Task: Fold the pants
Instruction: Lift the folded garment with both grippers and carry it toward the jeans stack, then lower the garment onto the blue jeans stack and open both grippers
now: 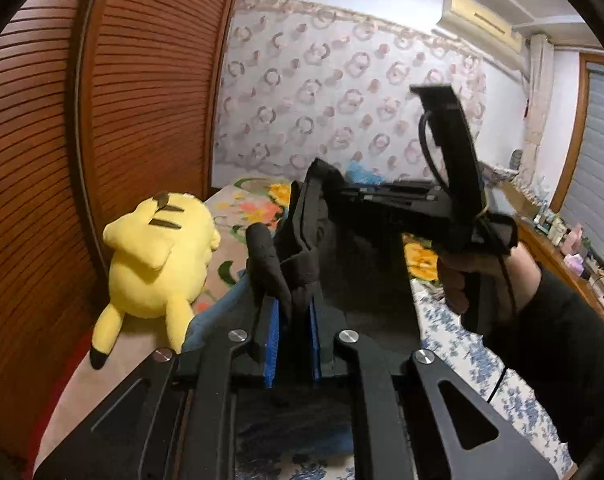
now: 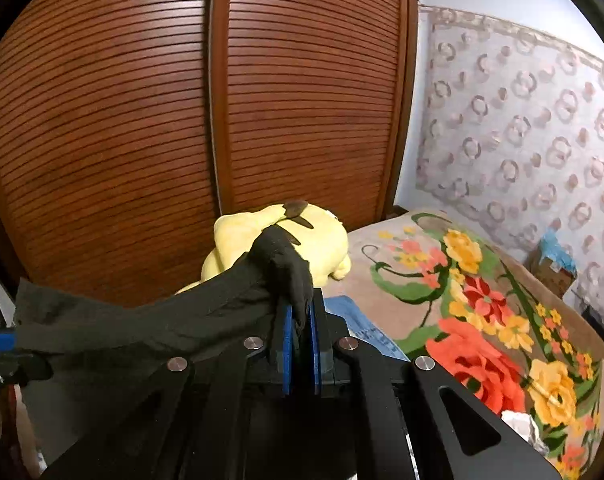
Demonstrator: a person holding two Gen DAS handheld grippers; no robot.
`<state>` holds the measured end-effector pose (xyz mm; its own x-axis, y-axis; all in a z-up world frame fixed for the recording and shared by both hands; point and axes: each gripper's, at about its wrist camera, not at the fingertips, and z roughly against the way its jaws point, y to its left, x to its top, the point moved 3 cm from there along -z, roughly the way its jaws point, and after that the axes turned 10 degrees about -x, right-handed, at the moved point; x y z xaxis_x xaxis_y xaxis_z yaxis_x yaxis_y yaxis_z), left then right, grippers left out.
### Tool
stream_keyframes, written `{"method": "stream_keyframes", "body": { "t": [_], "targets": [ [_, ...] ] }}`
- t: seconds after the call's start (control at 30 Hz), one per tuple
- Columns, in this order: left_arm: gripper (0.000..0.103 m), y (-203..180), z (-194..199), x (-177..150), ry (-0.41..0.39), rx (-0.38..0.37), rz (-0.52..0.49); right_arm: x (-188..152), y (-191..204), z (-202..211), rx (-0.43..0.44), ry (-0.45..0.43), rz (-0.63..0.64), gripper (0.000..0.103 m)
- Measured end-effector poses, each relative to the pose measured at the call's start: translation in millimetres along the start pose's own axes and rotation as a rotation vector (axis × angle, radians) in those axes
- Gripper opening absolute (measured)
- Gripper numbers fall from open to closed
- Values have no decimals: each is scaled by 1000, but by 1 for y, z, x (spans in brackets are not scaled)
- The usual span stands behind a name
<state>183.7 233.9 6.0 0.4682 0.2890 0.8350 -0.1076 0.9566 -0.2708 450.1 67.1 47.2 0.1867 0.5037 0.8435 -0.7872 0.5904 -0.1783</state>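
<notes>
While a yellow plush toy lies on the floral bed, left gripper and right gripper each clamp the black pants, lifted between them.

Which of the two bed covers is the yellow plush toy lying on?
The plush toy lies on the brownish cover with big red and yellow flowers, not the white one with small blue flowers.

Black pants hang bunched in the air, stretched sideways, a fold poking upward.
</notes>
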Motion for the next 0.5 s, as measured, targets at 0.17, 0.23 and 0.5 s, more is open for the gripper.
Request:
{"method": "stream_keyframes", "body": {
  "t": [0.17,0.23,0.5],
  "targets": [
    [40,1,-1,0,17,17,-5,1,0,9,-39,18,-29,29],
    [56,-3,5,3,-10,23,-24,0,-8,21,-39,-3,-53,36],
    [57,-31,-1,13,-6,-37,-110,-29,-27,74,17,-8,-92,36]
  ]
}}
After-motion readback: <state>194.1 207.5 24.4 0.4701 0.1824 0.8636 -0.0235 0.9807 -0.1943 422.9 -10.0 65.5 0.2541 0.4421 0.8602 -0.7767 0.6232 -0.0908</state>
